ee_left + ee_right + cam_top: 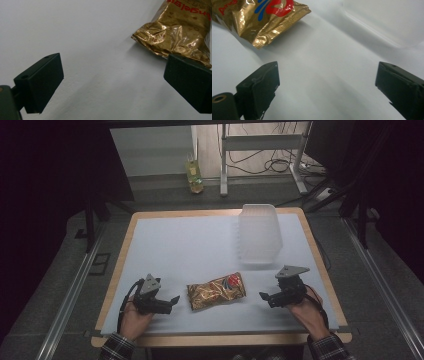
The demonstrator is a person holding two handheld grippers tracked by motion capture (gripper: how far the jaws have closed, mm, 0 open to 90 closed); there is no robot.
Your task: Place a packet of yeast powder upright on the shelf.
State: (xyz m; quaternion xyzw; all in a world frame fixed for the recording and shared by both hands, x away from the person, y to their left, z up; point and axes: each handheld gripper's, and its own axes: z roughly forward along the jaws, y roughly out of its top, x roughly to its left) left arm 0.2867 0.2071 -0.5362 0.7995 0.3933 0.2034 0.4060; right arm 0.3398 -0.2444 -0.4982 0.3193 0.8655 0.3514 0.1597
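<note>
Gold snack bag lies low-centre between my gaping, empty left tongs and right tongs; I reckon its slick foil could slip a shallow pinch.

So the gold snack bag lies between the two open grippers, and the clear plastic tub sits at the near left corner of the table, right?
Not quite. The high view shows the clear plastic tub at the far right of the table; the gold snack bag does lie between the open left gripper and right gripper.

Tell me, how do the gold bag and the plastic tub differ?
The bag is shiny gold and crinkled; the tub is pale, see-through and ribbed. The bag lies near the person between both grippers; the tub sits farther back, to the right. Both rest on the white mat.
</note>
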